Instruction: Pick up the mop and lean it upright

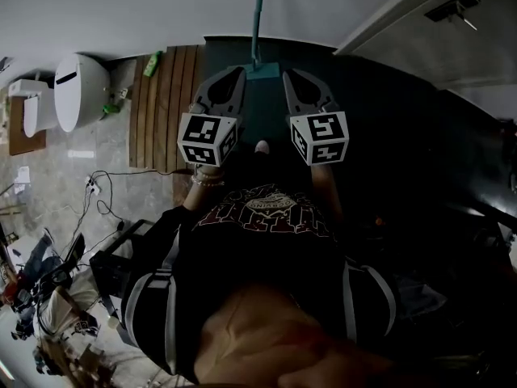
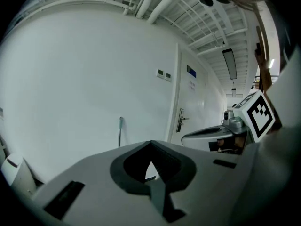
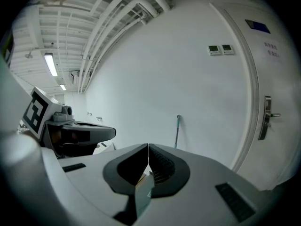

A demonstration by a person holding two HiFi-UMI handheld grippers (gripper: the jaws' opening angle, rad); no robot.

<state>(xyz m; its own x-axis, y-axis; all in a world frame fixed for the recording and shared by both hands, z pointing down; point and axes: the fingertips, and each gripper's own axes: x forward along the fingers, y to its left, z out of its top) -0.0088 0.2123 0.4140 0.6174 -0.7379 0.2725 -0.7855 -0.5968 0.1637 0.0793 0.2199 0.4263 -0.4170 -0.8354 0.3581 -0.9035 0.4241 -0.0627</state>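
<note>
Beyond the person's black shirt (image 1: 266,217), two grippers, left (image 1: 234,74) and right (image 1: 292,77), had jaws pressed together, empty; one mop (image 1: 258,23) stood upright against the wall (image 1: 161,6), handle pointing up.

Your left tool (image 1: 236,73) and right tool (image 1: 289,75) side by side ahead of your chest, forearms extended, each tool's jaws pressed together

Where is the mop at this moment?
Head view, top centre: the mop leans upright against the white wall, just ahead of the left gripper and right gripper, touching neither.
</note>
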